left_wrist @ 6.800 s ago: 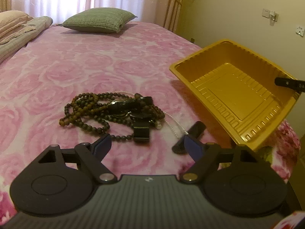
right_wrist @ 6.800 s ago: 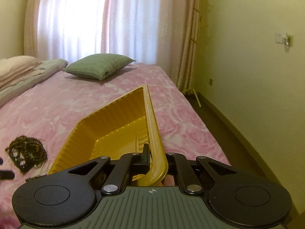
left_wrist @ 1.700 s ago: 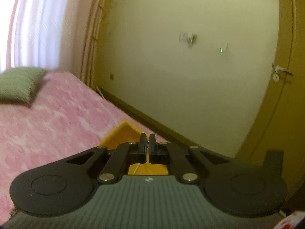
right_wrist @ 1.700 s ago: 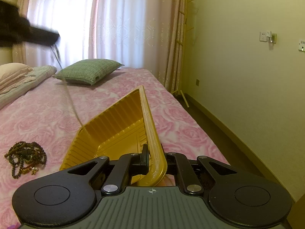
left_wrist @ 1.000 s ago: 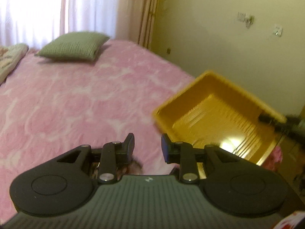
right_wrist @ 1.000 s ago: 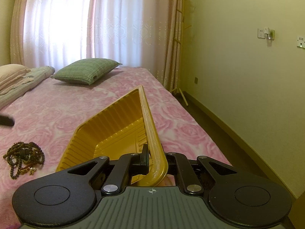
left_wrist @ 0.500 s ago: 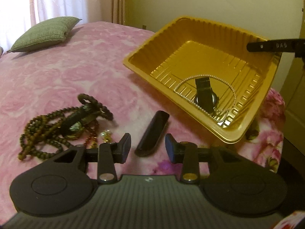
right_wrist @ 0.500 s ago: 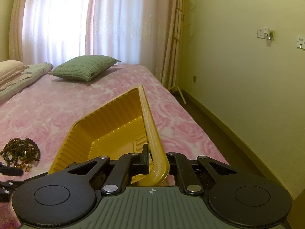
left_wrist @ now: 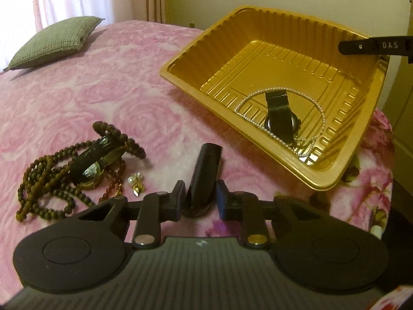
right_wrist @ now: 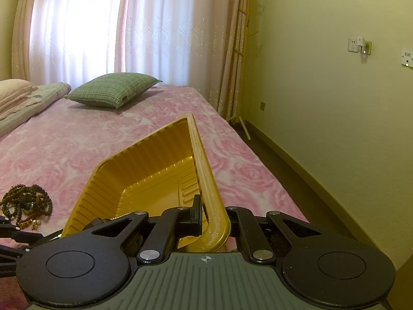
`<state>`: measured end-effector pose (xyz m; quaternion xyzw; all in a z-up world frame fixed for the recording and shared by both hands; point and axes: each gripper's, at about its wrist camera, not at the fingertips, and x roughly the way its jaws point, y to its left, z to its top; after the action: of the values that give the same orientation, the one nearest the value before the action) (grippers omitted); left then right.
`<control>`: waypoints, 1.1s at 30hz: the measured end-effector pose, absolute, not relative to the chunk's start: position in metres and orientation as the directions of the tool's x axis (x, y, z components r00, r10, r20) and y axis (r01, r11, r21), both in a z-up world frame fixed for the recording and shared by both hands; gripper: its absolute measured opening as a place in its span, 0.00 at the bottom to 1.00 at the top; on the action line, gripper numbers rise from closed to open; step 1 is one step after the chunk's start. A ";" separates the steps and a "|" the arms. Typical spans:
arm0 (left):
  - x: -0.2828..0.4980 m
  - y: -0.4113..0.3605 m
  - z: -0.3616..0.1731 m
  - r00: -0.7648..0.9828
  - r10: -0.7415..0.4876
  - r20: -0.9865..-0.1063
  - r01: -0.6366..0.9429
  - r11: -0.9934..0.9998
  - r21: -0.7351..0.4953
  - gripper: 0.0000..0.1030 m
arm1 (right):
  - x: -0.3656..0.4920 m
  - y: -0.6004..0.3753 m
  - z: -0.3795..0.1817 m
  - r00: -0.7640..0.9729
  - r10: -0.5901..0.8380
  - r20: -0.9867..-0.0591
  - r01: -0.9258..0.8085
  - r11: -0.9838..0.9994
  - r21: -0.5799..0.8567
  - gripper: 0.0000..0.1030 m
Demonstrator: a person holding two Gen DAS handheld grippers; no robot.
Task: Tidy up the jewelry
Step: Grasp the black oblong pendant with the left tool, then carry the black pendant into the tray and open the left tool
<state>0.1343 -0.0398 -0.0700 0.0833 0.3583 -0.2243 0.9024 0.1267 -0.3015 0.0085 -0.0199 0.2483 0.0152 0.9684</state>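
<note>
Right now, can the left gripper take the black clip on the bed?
Probably yes: the left gripper already straddles the black clip, its jaws have just been closing, and nothing blocks it.

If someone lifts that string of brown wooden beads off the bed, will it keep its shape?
Probably not. The brown beads lie in loose, tangled loops, so they would likely hang limp. They are wound around a dark watch, which might get dragged up too. On the soft pink blanket they seem unlikely to roll.
</note>
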 end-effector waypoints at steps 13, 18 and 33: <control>0.120 -0.018 -0.013 0.712 -0.382 -0.589 0.383 0.915 -0.129 0.18 | 0.123 -0.300 0.010 0.880 0.023 -0.475 -0.043 0.999 -0.033 0.06; 0.120 -0.037 0.010 0.717 -0.450 -0.532 0.430 0.887 -0.169 0.18 | 0.120 -0.301 0.012 0.879 0.026 -0.476 -0.045 0.999 -0.029 0.06; 0.120 -0.111 -0.008 0.625 -0.566 -0.537 0.559 0.805 -0.198 0.24 | 0.118 -0.301 0.014 0.879 0.032 -0.475 -0.049 0.998 -0.025 0.06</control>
<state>0.1197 -0.1107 -0.0084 -0.0061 0.3002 -0.3121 0.9014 0.1182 -0.3012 0.0135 -0.0180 0.2449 0.0210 0.9692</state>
